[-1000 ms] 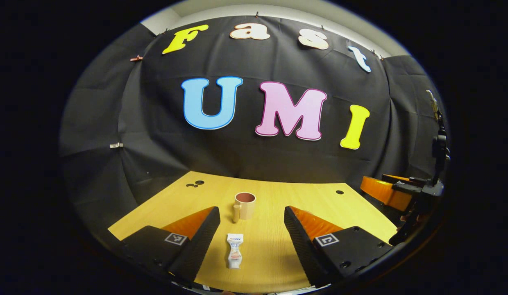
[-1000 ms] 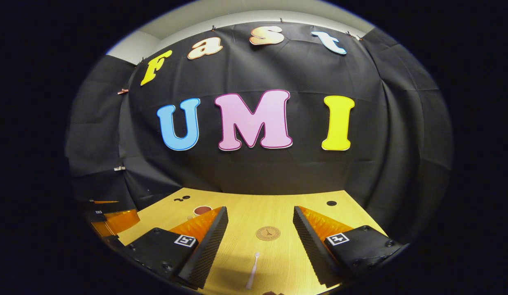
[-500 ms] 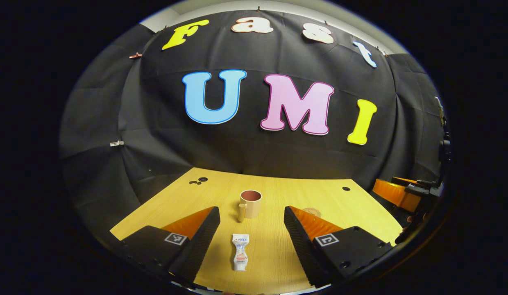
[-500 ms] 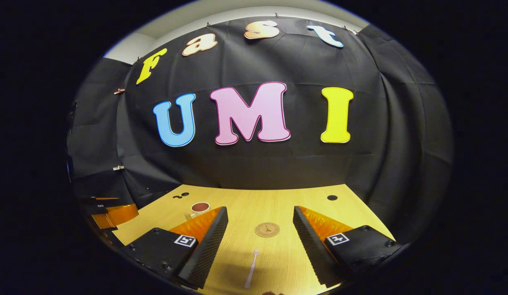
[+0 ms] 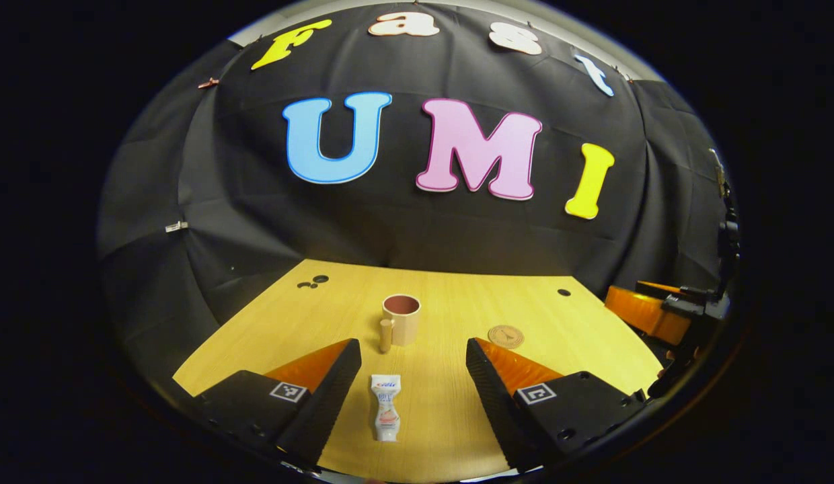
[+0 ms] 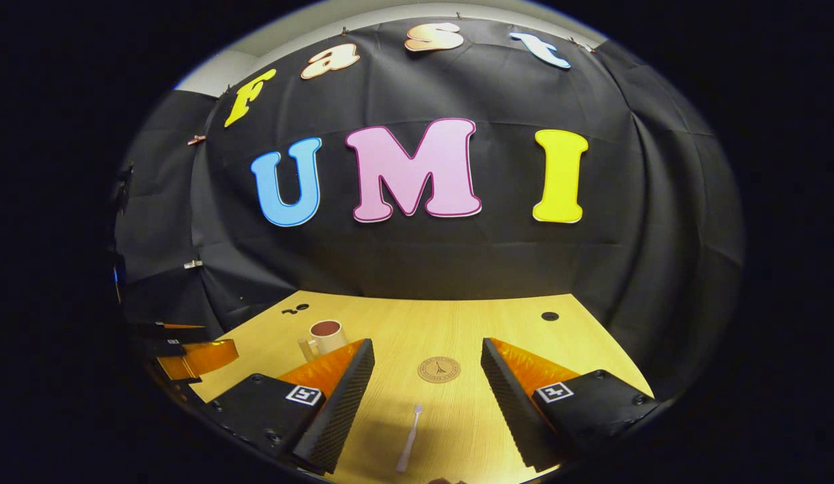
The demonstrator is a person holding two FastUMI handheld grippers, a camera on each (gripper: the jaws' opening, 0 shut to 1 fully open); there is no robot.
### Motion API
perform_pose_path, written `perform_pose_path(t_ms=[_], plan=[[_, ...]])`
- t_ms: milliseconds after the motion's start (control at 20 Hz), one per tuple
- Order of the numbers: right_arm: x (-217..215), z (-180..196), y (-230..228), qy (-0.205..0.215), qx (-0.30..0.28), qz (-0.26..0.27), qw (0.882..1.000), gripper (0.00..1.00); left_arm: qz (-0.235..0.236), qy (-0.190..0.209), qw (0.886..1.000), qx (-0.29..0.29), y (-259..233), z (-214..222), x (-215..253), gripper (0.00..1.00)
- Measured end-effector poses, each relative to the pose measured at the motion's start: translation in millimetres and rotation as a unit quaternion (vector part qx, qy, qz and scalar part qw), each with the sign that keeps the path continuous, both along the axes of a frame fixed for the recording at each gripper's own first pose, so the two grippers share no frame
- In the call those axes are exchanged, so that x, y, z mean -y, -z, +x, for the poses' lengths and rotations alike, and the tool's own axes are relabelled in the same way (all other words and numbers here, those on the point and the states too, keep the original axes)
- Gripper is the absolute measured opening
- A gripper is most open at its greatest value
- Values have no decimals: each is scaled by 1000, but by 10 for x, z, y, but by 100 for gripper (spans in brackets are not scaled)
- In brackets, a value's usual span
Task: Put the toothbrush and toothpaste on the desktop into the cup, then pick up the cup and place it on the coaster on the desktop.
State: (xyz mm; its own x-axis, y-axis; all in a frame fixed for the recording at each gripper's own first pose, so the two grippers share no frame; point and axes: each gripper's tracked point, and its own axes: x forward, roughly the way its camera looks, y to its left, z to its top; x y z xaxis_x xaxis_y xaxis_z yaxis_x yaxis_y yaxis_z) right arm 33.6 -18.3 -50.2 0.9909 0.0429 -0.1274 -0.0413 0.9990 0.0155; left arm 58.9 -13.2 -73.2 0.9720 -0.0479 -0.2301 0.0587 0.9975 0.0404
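— What's my desktop [image 5: 309,316] carrying?
— Pale wood with a few dark round holes toward the back. On it I see a toothpaste [image 5: 385,417] lying flat, a cup [image 5: 401,318] upright behind it, a round coaster [image 6: 438,369] lying flat, and a toothbrush [image 6: 408,447] just in front of that coaster.

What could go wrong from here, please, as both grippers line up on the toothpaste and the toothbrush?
The toothpaste lies flat between the open left gripper, so a grasp might slip off it. The toothbrush is thin and flat; the open right gripper may miss it. The cup is narrow and could tip when either goes in.
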Motion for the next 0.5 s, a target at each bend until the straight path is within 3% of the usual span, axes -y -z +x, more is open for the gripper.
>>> perform_pose_path(t_ms=[500], plan=[[-97, 48, 530, -14, -65, 0, 998, 98, 17, -26, 995, -98, 1062, 408, -299, 98]])
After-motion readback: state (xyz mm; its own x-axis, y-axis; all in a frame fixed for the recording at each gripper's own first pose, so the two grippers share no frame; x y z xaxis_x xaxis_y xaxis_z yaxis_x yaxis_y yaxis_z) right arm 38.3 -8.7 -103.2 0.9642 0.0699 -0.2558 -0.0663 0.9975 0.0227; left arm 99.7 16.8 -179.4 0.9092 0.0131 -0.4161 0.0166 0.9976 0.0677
